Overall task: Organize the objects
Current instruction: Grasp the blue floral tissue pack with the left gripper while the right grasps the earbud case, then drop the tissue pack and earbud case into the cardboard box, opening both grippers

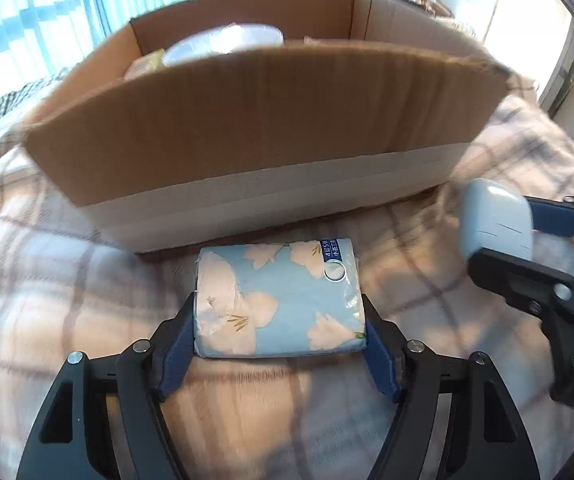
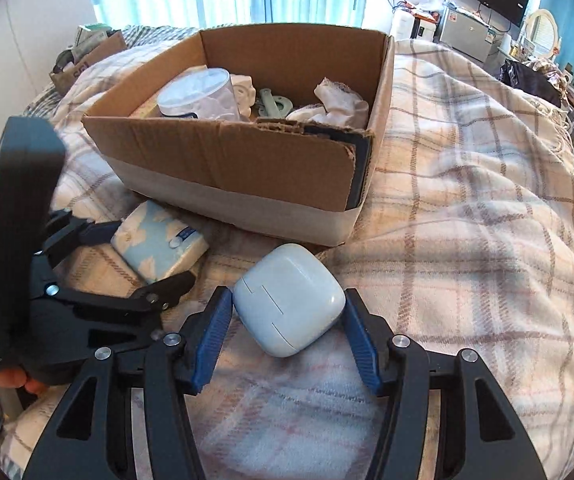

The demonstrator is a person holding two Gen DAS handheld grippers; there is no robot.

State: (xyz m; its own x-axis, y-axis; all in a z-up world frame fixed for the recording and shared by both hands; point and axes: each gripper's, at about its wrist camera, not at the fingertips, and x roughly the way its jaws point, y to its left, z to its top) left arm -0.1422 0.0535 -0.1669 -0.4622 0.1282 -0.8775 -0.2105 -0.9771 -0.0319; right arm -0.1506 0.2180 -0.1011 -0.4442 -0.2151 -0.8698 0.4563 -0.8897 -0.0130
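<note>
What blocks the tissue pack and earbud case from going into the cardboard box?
Only the cardboard box's near wall, rising right behind the tissue pack in the left claw and the earbud case in the right claw; both must clear it.

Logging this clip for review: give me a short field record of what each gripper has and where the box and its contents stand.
surface: plaid blanket
left gripper: shut on floral blue tissue pack
right gripper: shut on pale blue rounded plastic case
container: open brown cardboard box, beyond both items
box contents: clear lidded tub, crumpled white cloth, others unclear
</note>
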